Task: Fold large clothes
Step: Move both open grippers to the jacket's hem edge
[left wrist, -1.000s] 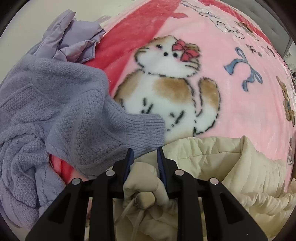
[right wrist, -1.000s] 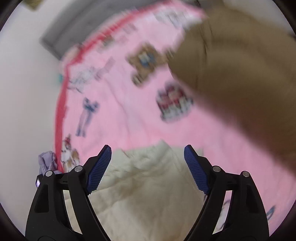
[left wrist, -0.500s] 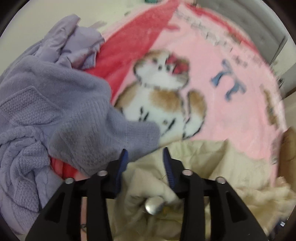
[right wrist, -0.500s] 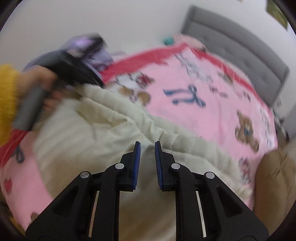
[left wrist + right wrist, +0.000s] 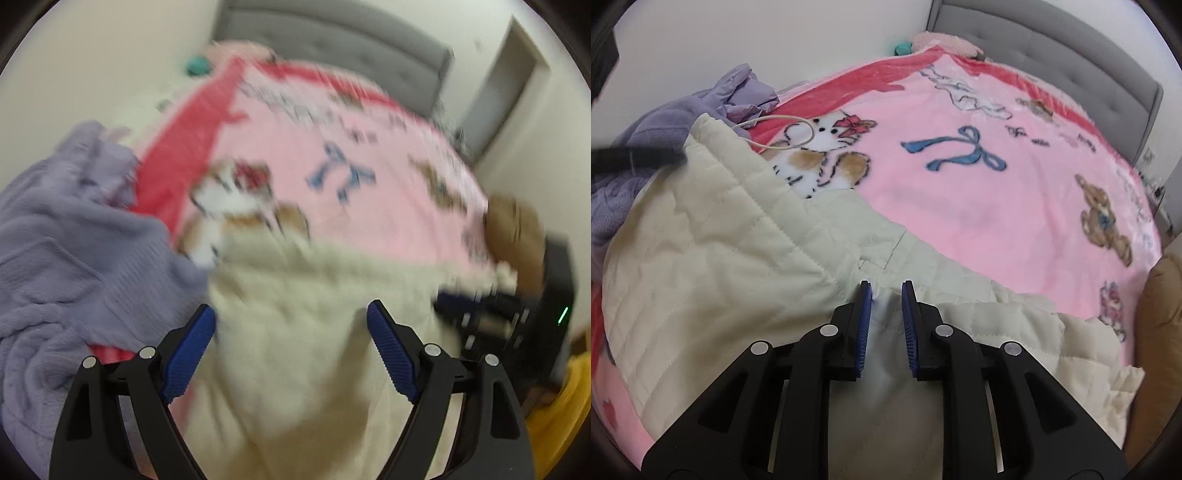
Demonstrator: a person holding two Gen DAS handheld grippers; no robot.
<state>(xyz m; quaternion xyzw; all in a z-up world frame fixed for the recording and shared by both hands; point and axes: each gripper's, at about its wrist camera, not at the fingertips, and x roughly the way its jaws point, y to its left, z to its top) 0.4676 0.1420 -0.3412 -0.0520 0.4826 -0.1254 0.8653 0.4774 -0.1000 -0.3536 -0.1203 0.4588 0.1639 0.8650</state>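
Observation:
A cream quilted jacket point(image 5: 731, 258) lies spread on the pink blanket point(image 5: 997, 206) at the near side of the bed; it also shows, blurred, in the left wrist view point(image 5: 295, 332). My right gripper point(image 5: 886, 295) is shut on a fold of the jacket near its middle edge. My left gripper point(image 5: 291, 321) is open and empty above the jacket. The right gripper shows blurred at the right of the left wrist view point(image 5: 491, 314). A thin cream drawstring point(image 5: 775, 129) loops off the jacket's far left corner.
A heap of lilac knitwear point(image 5: 55, 258) lies at the left, also seen in the right wrist view point(image 5: 665, 110). A brown cushion point(image 5: 1160, 332) sits at the right bed edge. A grey headboard point(image 5: 1052, 48) stands at the far end.
My left gripper let go of the jacket, opened wide and lifted back. My right gripper went from open to shut on the jacket's fold.

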